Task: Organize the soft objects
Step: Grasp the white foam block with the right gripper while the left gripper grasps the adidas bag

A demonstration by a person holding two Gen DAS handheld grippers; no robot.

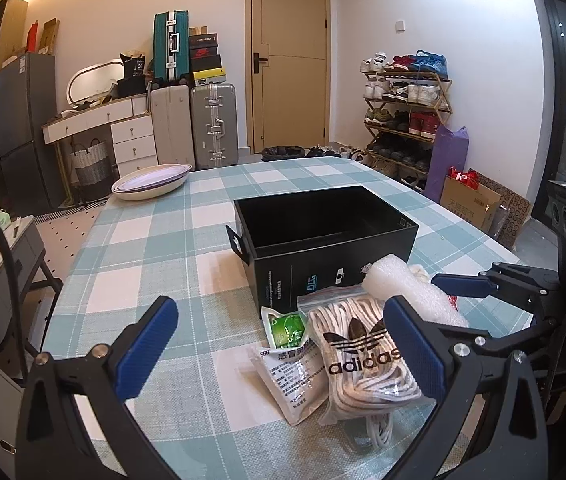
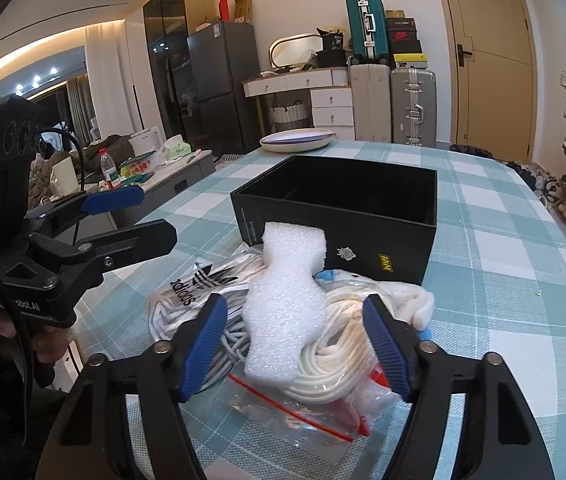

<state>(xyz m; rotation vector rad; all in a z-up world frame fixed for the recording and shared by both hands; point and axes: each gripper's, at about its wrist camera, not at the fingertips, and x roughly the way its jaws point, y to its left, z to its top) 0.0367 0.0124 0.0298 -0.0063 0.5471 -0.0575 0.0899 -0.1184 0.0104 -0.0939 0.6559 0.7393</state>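
Pictured on a checked tabletop (image 1: pixel 155 240): a small heap of soft goods lying just in front of an open, empty black box (image 1: pixel 323 236), waiting to be sorted. Foremost in the right wrist view, a white foam piece (image 2: pixel 283 304) resting on top of the heap, over a coil of white cord (image 2: pixel 331 356) inside a clear zip bag (image 2: pixel 291 408), with a branded bag (image 1: pixel 359 356) of laces alongside and a white cloth (image 2: pixel 415 300) at the far edge. Beside them in the left wrist view, a green-and-white sachet (image 1: pixel 285 344). Right gripper (image 2: pixel 295 348) partly open, straddling the foam, blue pads set either side with a visible gap and nothing clamped yet. Left gripper (image 1: pixel 279 344) held wide open and empty above the tabletop, close to the sachet and laces. Step in hand, by the look of it: taking the foam for the box. Best done by squeezing gently across the narrow waist (foam crushes and springs back, so a light pinch should suffice), keeping the pads clear of the slippery bag beneath so only the foam comes up, then lifting straight before carrying it over the near wall. Worth watching: cord loops snagging, or the box sliding if bumped.
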